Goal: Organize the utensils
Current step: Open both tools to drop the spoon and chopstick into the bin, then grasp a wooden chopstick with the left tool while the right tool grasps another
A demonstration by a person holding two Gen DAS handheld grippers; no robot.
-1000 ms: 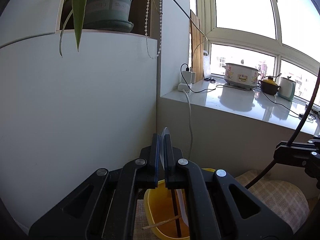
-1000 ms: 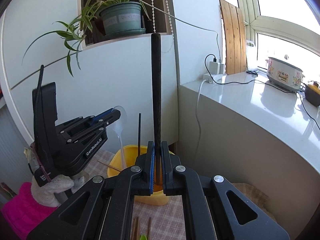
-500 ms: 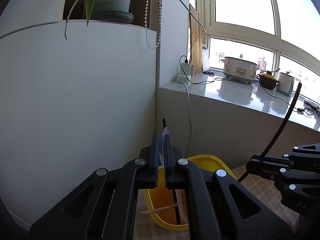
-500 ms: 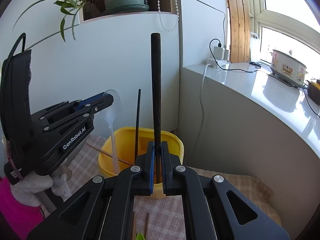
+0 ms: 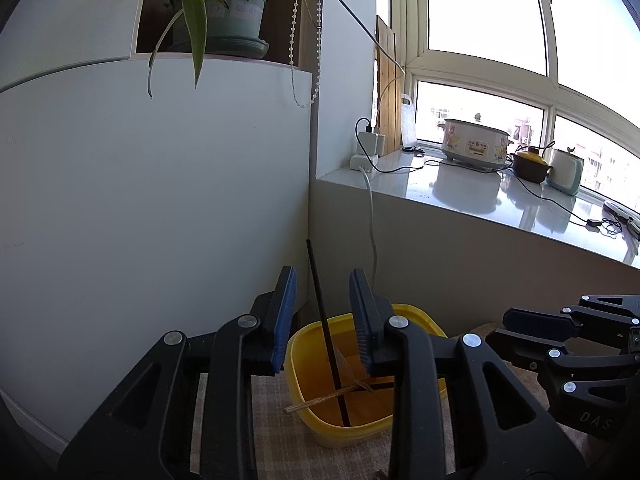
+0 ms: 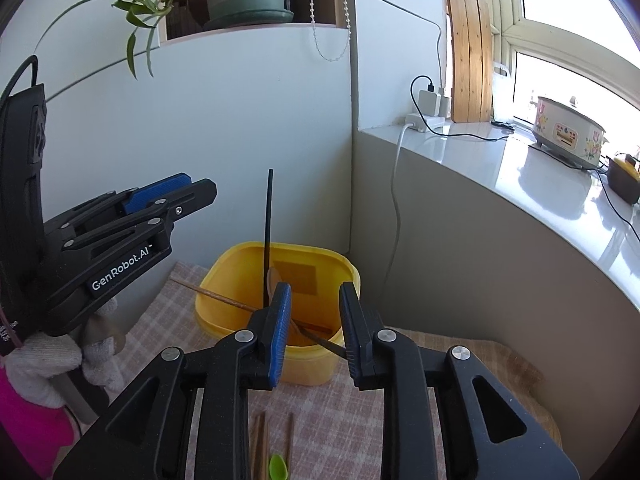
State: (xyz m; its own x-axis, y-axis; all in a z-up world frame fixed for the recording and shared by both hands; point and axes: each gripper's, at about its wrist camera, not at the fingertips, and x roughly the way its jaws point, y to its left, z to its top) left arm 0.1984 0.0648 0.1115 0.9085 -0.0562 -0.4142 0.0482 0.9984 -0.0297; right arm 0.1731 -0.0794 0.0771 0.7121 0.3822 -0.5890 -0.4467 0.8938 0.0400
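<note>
Both tools point(image 5: 322, 312) point(image 6: 312, 320) just opened, empty, above the yellow tub point(image 6: 344, 268) holding utensils point(image 6: 267, 236).

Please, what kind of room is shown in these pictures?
Probably a home kitchen corner or enclosed balcony. A floral electric cooker and a small clay pot stand on the windowsill counter, and a potted plant sits on a cabinet.

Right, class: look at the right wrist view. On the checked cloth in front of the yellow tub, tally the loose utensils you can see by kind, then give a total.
Brown chopsticks: 3
Green spoon: 1
Total: 4 showing between the gripper's arms; anything under the gripper is hidden.
</note>
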